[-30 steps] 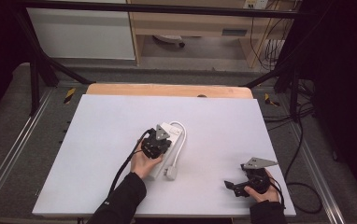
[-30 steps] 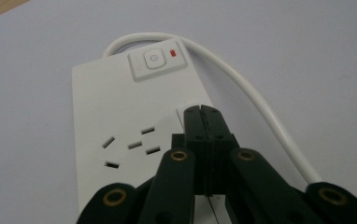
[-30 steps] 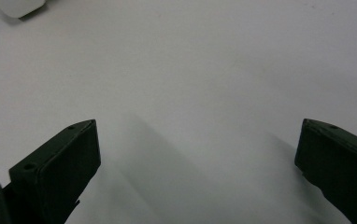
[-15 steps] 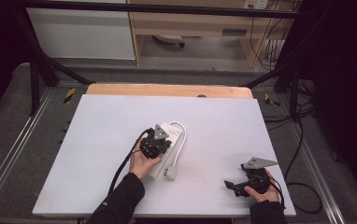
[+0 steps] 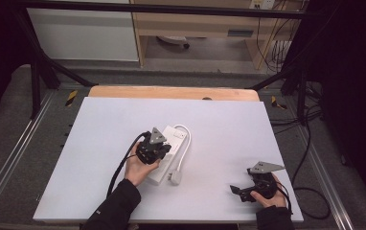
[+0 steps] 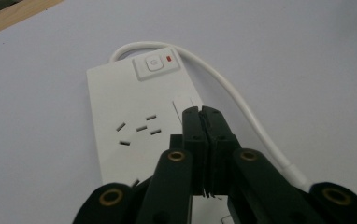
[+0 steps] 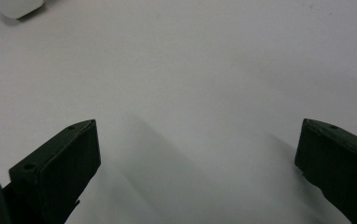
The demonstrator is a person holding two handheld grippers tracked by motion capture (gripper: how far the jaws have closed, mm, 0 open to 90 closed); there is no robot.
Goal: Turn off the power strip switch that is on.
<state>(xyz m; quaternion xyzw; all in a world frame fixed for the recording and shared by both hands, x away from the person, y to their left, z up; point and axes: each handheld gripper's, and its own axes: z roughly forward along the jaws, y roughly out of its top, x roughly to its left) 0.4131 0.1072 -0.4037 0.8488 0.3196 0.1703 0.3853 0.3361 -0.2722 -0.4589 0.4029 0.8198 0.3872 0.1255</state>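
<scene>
Both differ: left hand-held gripper (image 6: 201, 114) closed over power strip (image 6: 120, 93); right hand-held gripper (image 7: 197, 140) wide apart.

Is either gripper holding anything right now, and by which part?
Nothing held. Left gripper is shut empty, over the power strip; right gripper is open over the bare table.

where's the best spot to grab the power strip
Grip the power strip across its narrow width, from above, jaws on the two long edges. It lies flat, so the broad top gives no hold. Probably use the near end, away from the switch and cable.
</scene>
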